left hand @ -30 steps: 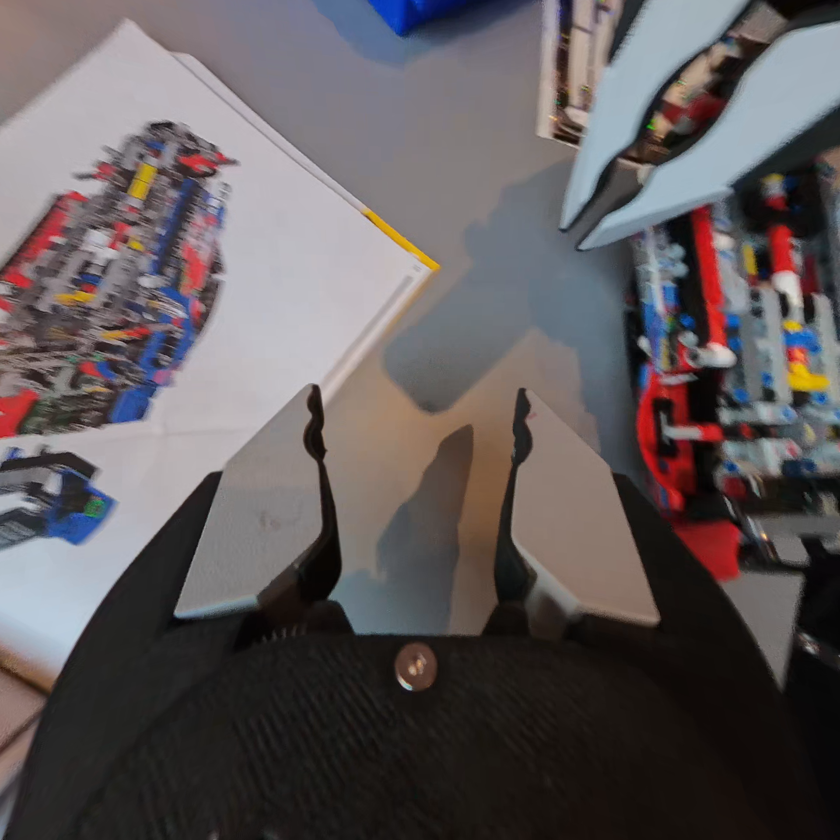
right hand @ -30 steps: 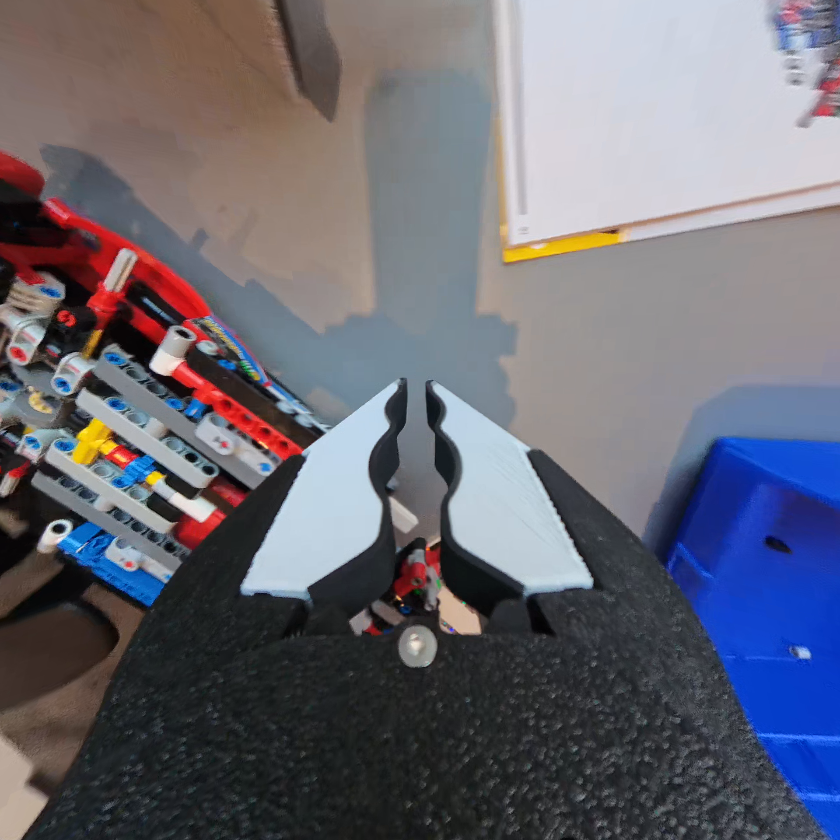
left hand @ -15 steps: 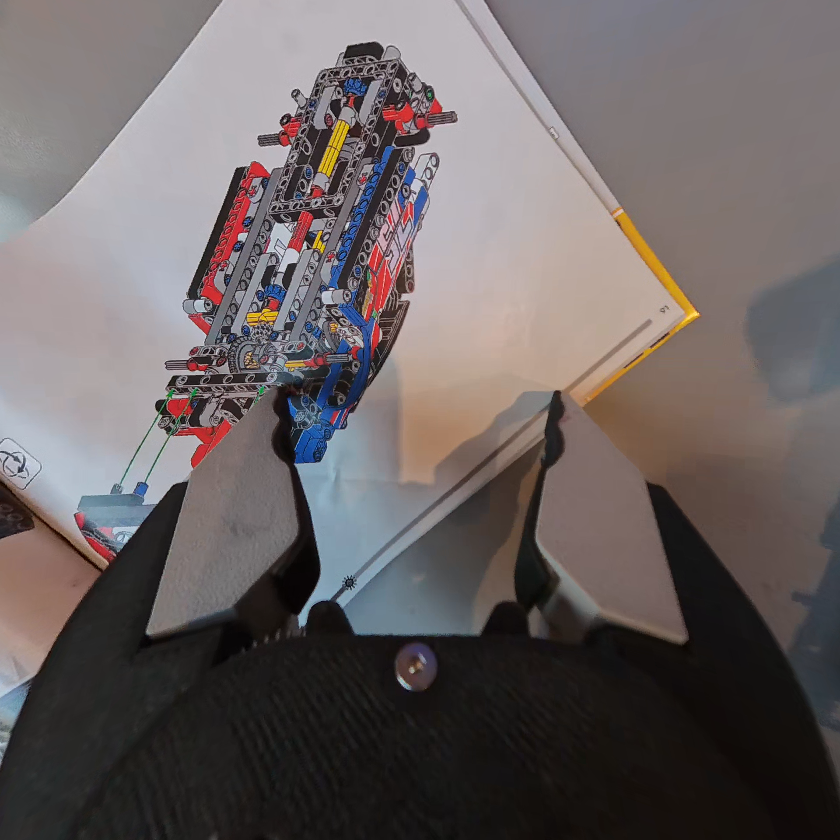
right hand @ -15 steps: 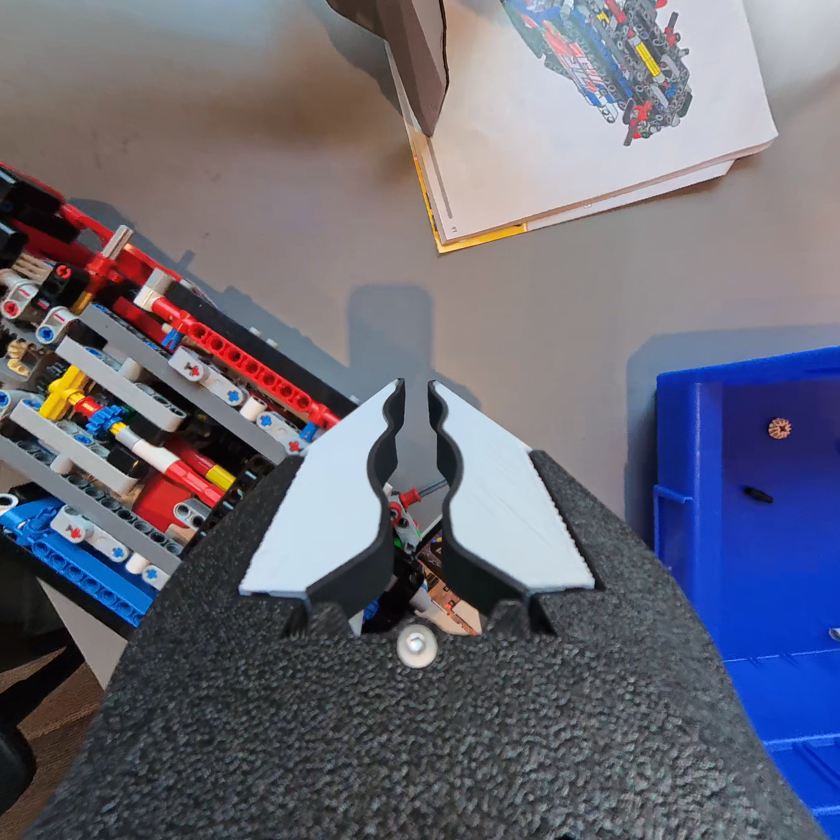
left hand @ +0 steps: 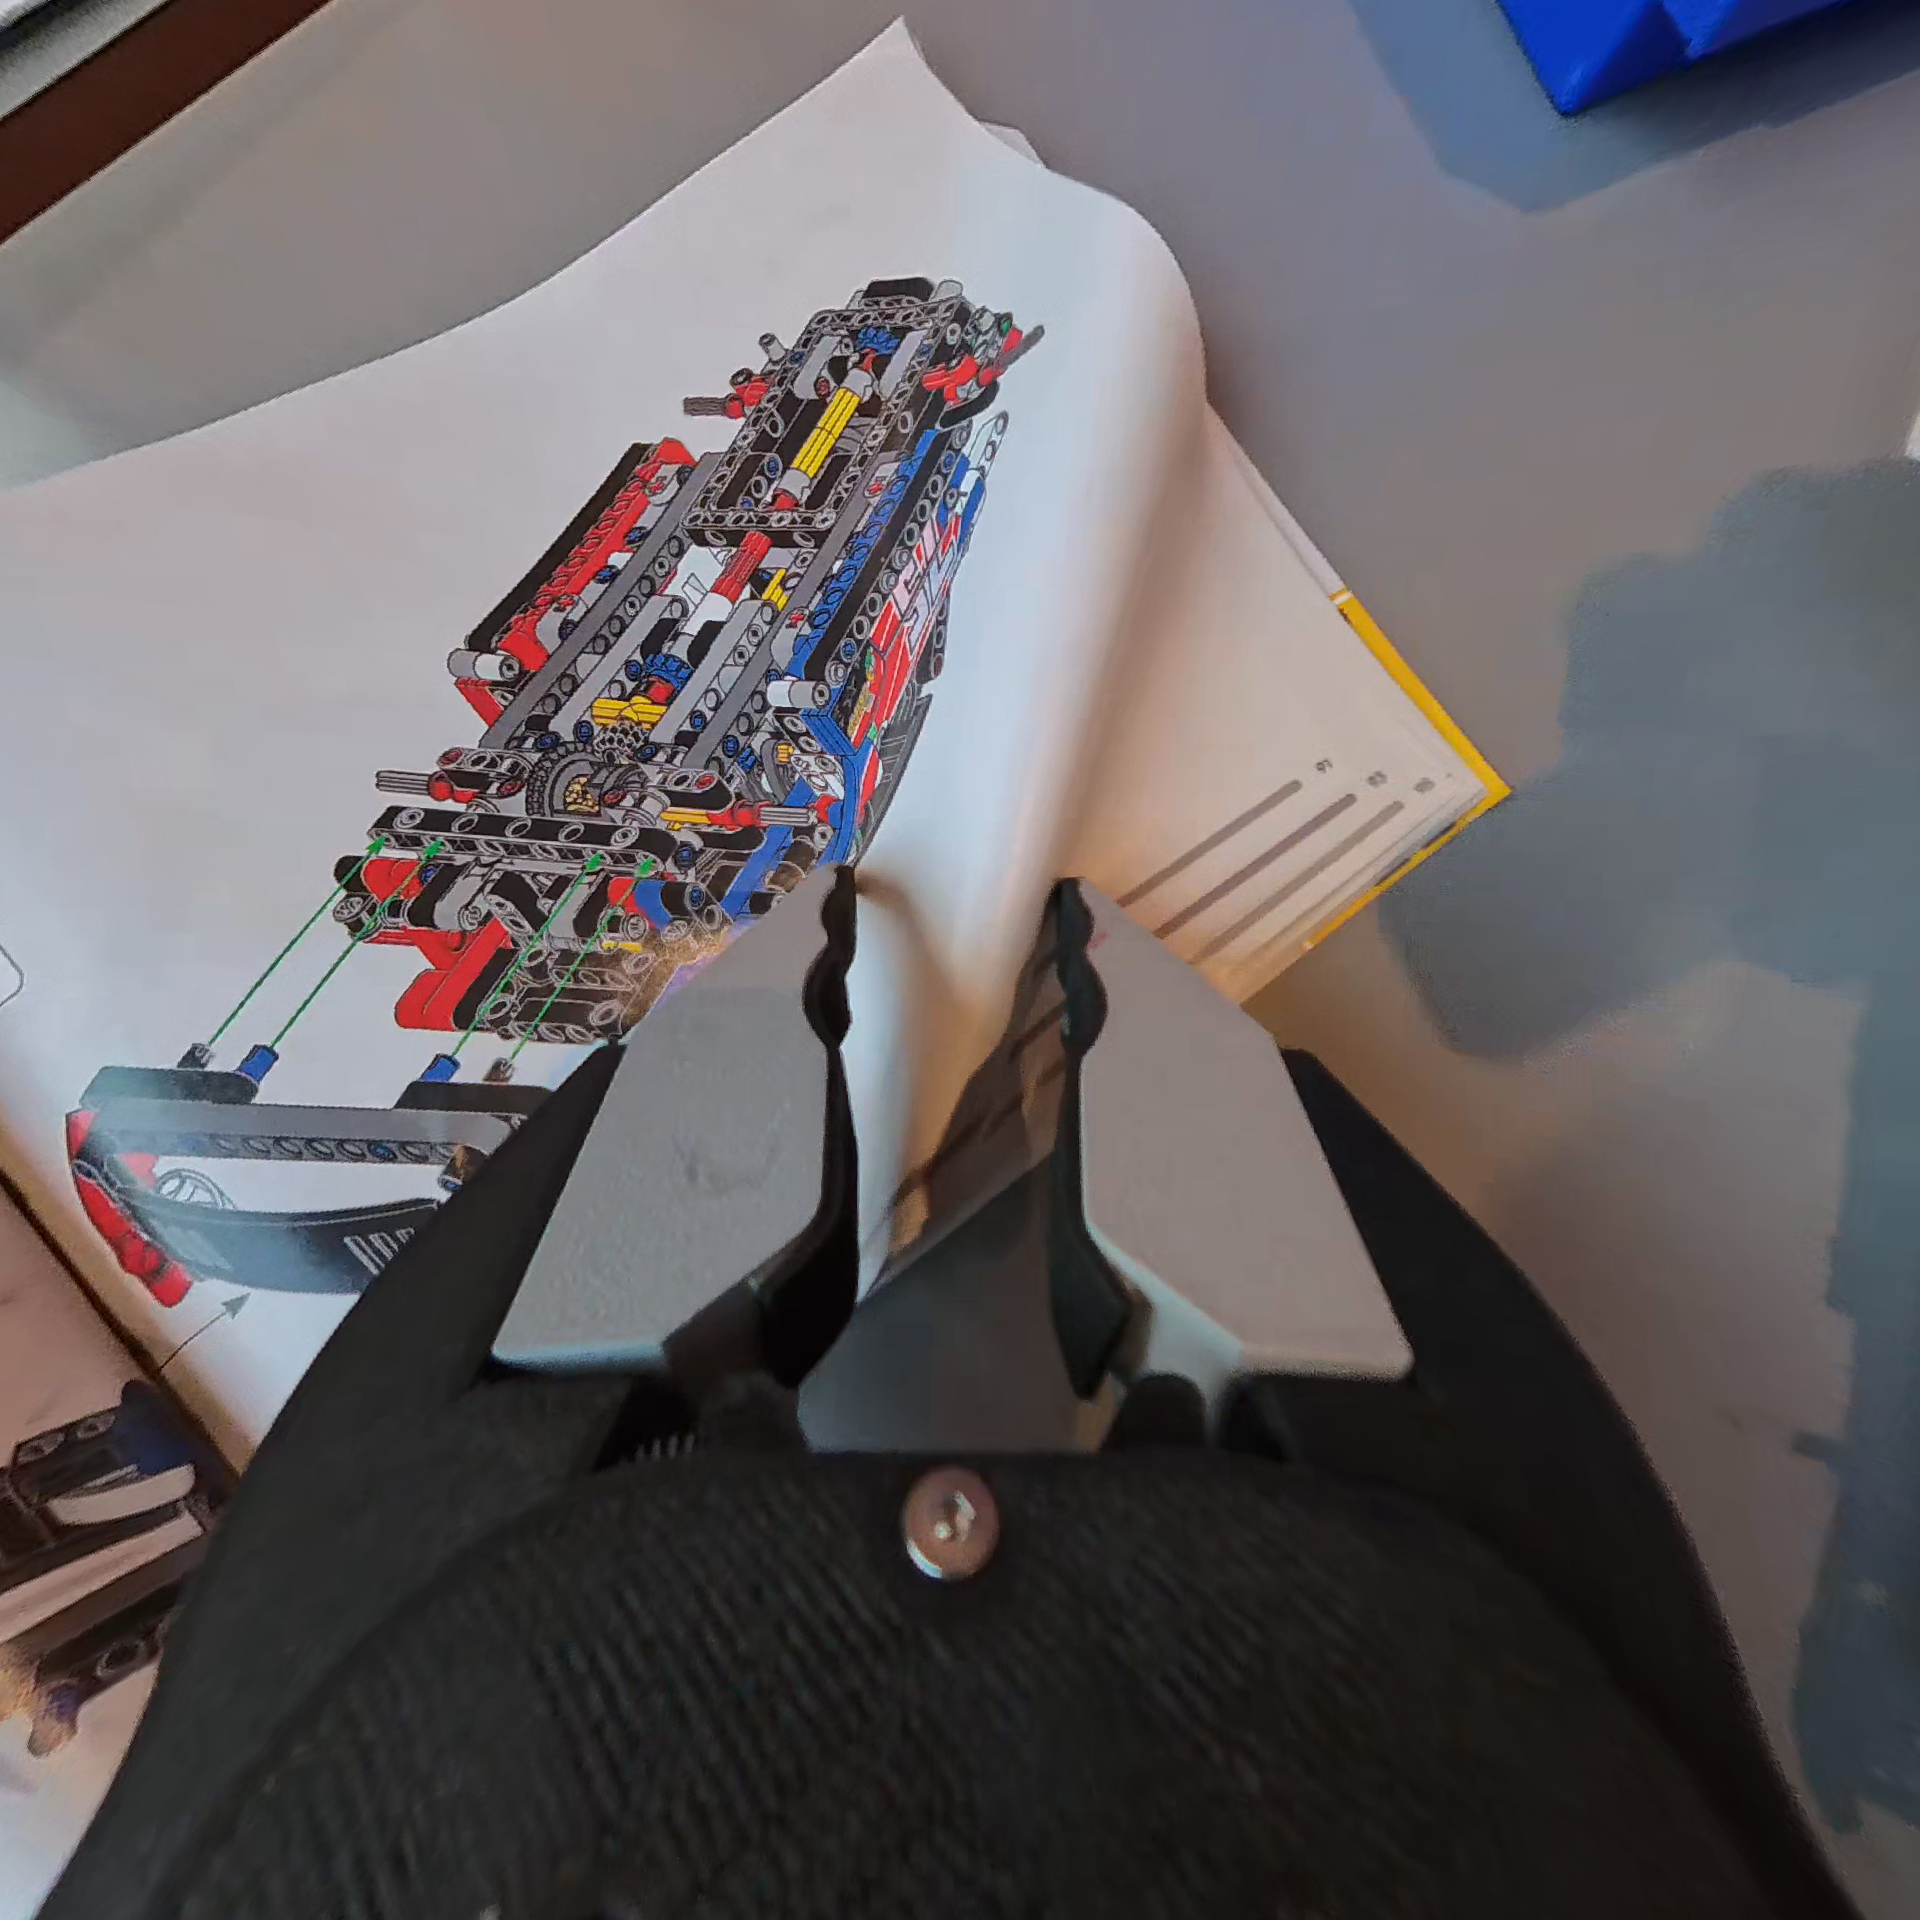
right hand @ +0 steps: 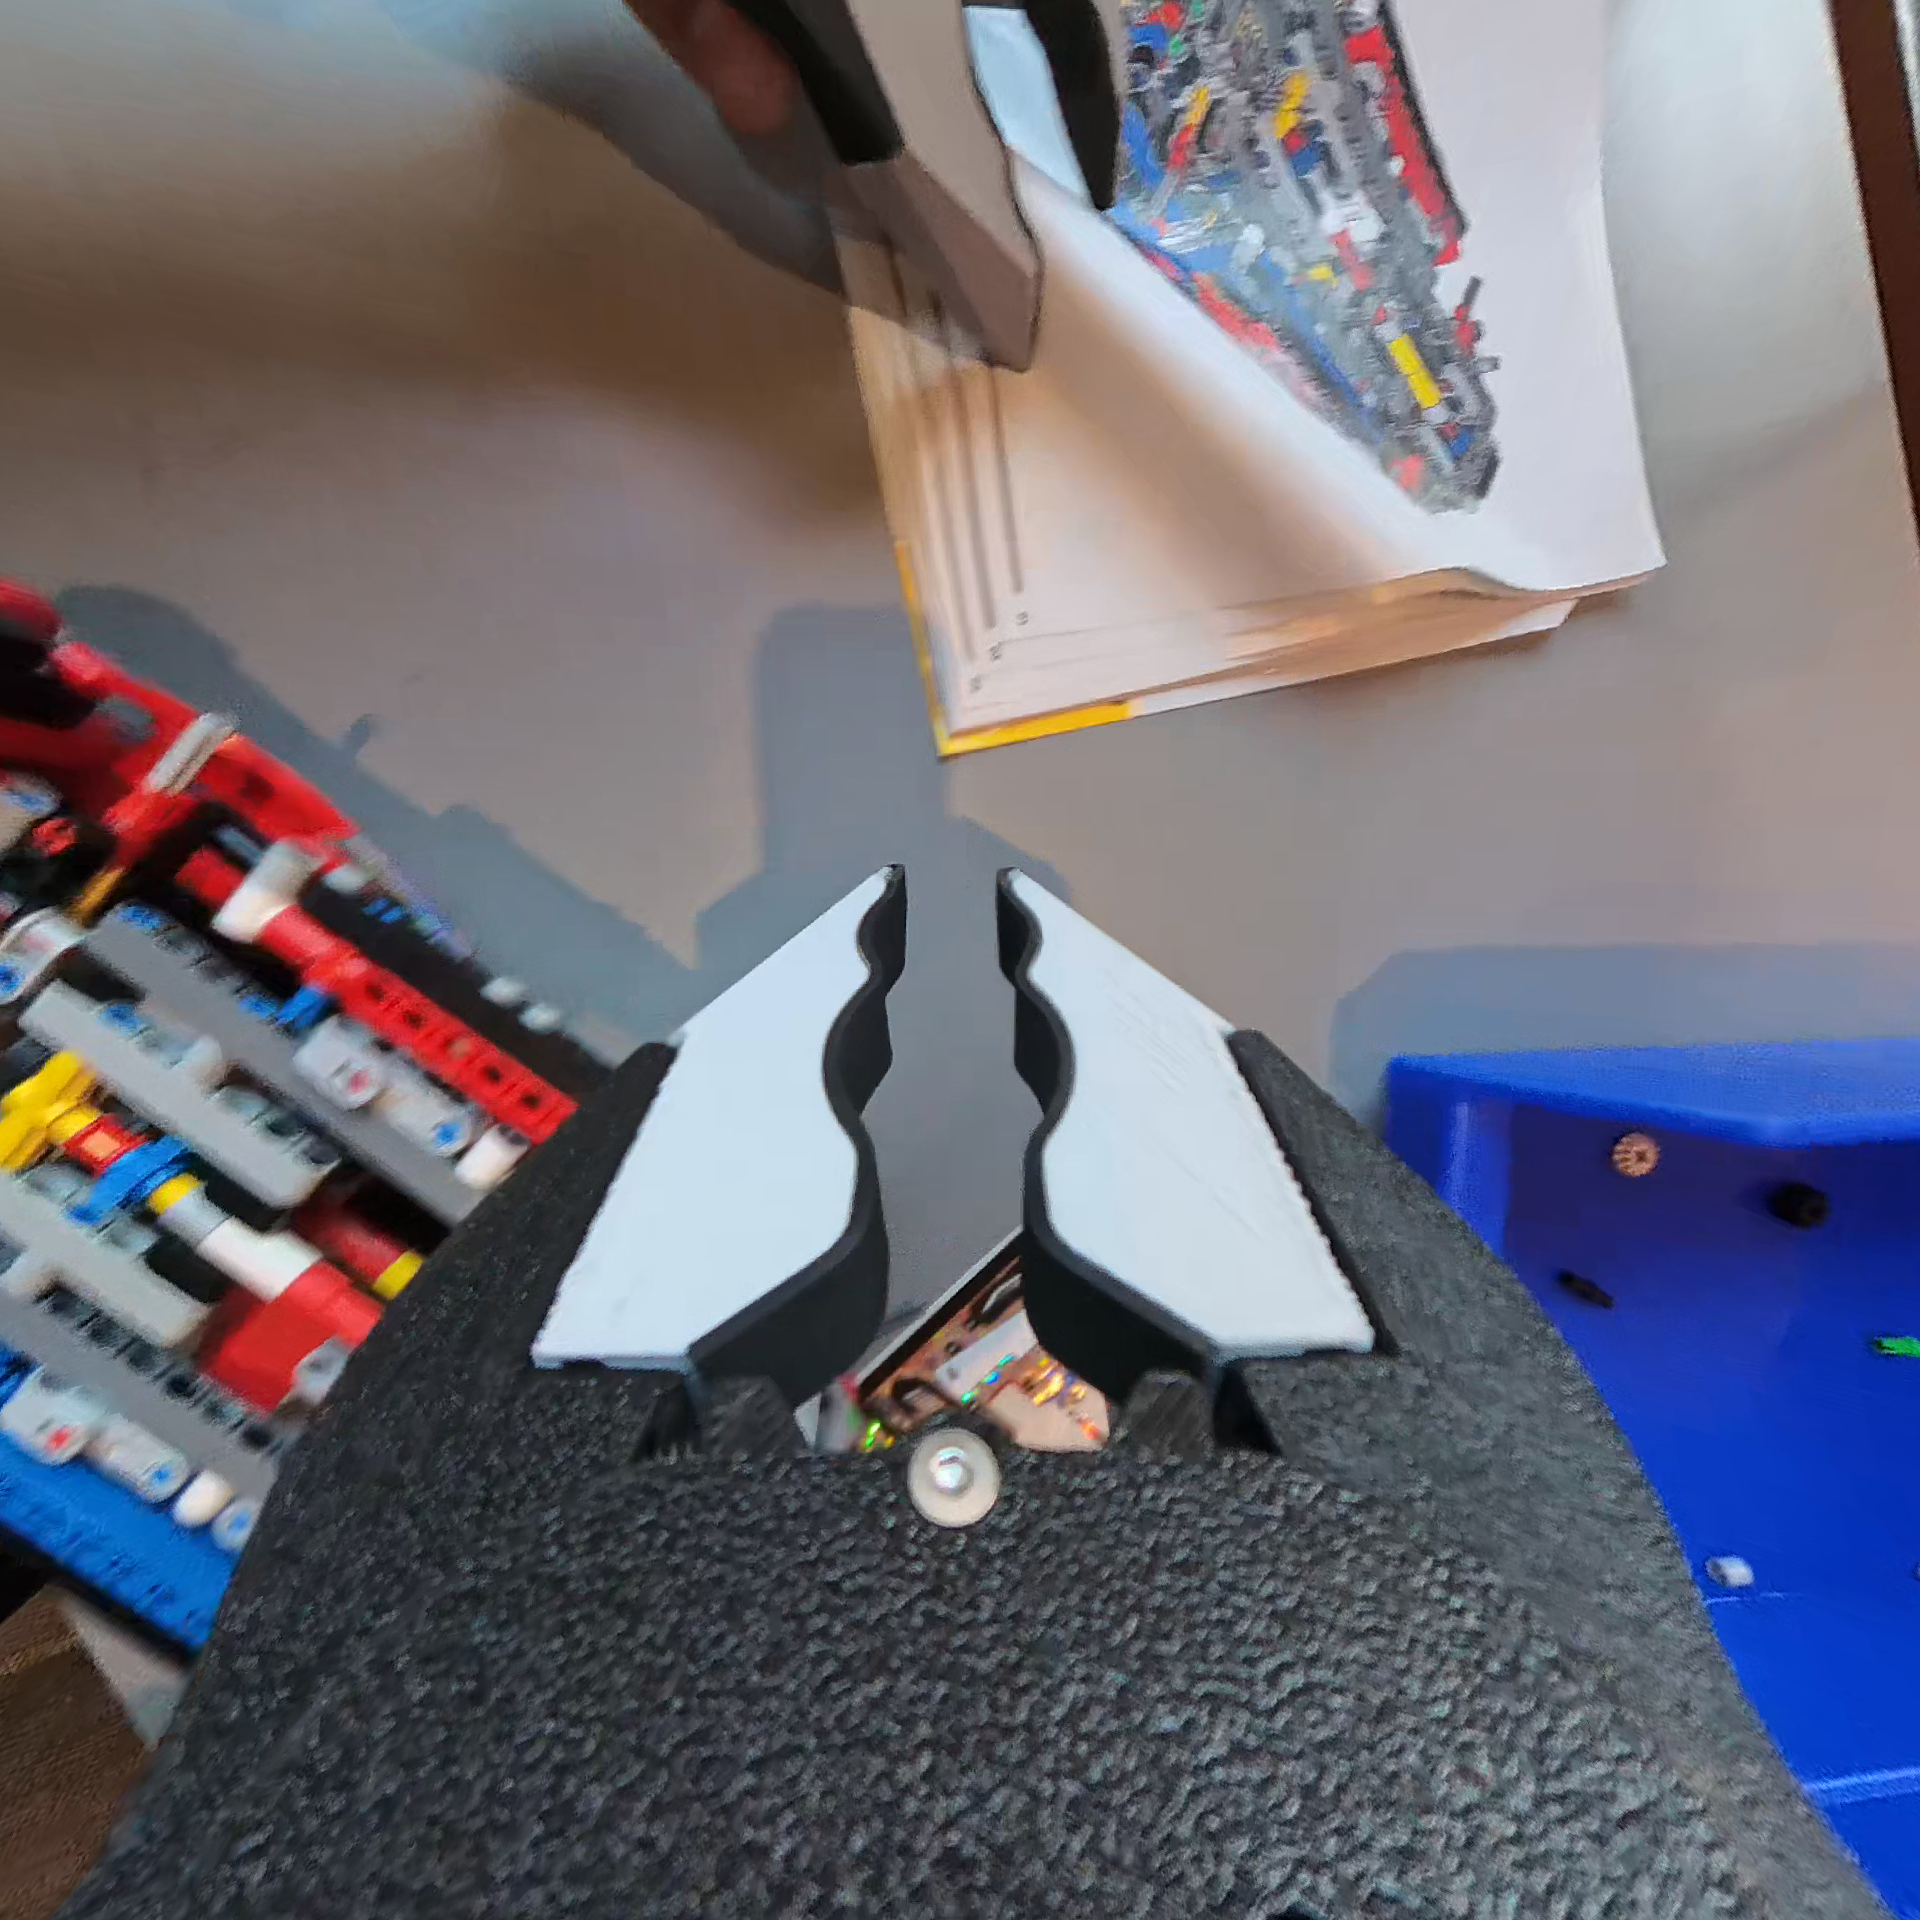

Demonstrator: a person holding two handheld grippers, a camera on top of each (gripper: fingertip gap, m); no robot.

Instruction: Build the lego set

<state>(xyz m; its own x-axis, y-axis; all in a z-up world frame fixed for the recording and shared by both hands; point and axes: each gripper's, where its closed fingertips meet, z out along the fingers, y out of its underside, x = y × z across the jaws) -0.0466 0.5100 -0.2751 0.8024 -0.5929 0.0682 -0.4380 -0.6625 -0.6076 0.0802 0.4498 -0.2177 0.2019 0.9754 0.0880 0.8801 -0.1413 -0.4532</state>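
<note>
A: The left hand-held gripper (left hand: 951, 899) sits low over the instruction booklet (left hand: 644, 499), its jaws partly open with the lifted corner of the top page (left hand: 1039, 343) between them. Whether the pads actually pinch the paper cannot be told from here.

B: So the step looks like turning a page. To do it well, the gripper should take one sheet only, near the free corner, and swing it across in an arc, not tug it toward the spine.

A: The sheet already bows upward, so a hard pull could crease or tear it.

B: And the right hand-held gripper (right hand: 951, 883)?

A: It hangs above the bare desk (right hand: 416, 520), jaws a narrow gap apart, holding nothing. Just to its left lies the part-built lego model (right hand: 208, 1091), red, grey and blue beams, blurred.

B: Anything in the way?

A: The blue bin (right hand: 1662, 1299) stands on its right with a few small parts inside. Farther off lies the booklet, well clear of both.
</note>
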